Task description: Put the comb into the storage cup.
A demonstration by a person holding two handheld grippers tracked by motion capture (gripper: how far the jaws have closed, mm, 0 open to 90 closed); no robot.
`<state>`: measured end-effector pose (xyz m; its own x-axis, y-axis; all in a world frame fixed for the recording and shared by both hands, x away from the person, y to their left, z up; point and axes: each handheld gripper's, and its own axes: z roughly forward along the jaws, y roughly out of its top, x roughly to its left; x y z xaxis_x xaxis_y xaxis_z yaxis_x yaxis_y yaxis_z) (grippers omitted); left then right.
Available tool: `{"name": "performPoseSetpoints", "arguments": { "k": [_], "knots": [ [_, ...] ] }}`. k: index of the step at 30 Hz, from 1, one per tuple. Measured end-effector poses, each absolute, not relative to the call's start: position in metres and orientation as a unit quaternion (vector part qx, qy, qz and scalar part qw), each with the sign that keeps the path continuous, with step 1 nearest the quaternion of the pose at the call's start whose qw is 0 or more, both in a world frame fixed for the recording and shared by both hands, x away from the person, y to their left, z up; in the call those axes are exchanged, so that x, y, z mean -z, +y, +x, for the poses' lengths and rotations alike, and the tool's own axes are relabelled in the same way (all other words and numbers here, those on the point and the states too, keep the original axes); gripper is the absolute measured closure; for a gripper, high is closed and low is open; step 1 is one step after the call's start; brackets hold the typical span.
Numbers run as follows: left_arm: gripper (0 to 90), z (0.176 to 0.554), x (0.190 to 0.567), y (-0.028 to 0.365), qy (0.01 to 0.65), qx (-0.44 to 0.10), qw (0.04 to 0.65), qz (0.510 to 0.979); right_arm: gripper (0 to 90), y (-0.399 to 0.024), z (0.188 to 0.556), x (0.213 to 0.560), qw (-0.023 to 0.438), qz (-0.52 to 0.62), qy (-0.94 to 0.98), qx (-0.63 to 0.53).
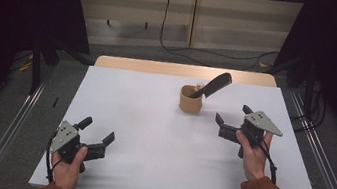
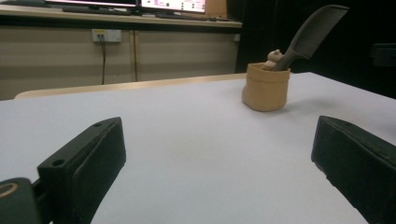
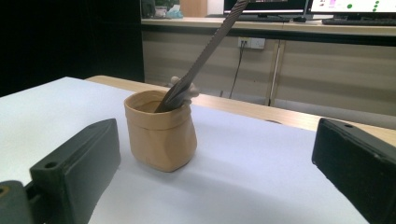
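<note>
A small tan pouch stands upright on the white table top, toward the back and right of centre. A dark comb leans out of it to the right, beside a small pale figure. My right gripper is open, just right of the pouch and level with it, its jaws apart and nothing between them. The comb rises steeply in the right gripper view. My left gripper rests near the front left of the table, open and empty, facing the pouch from far off.
A bare wooden strip runs along the table's far edge. Metal rails flank the table on both sides. Cables lie on the floor behind. Monitors stand on a bench against the far wall.
</note>
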<state>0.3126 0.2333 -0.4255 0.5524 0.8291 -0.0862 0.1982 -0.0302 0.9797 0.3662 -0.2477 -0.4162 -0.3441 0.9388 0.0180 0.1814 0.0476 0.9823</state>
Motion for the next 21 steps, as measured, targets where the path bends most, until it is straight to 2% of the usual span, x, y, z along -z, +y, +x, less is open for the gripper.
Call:
{"name": "performPoseSetpoints", "arguments": {
  "k": [21],
  "knots": [
    [2.8, 0.306, 0.422, 0.233, 0.389, -0.272, 0.583, 0.659, 0.2, -0.258, 0.317, 0.417, 0.375, 0.418, 0.625, -0.542]
  ]
}}
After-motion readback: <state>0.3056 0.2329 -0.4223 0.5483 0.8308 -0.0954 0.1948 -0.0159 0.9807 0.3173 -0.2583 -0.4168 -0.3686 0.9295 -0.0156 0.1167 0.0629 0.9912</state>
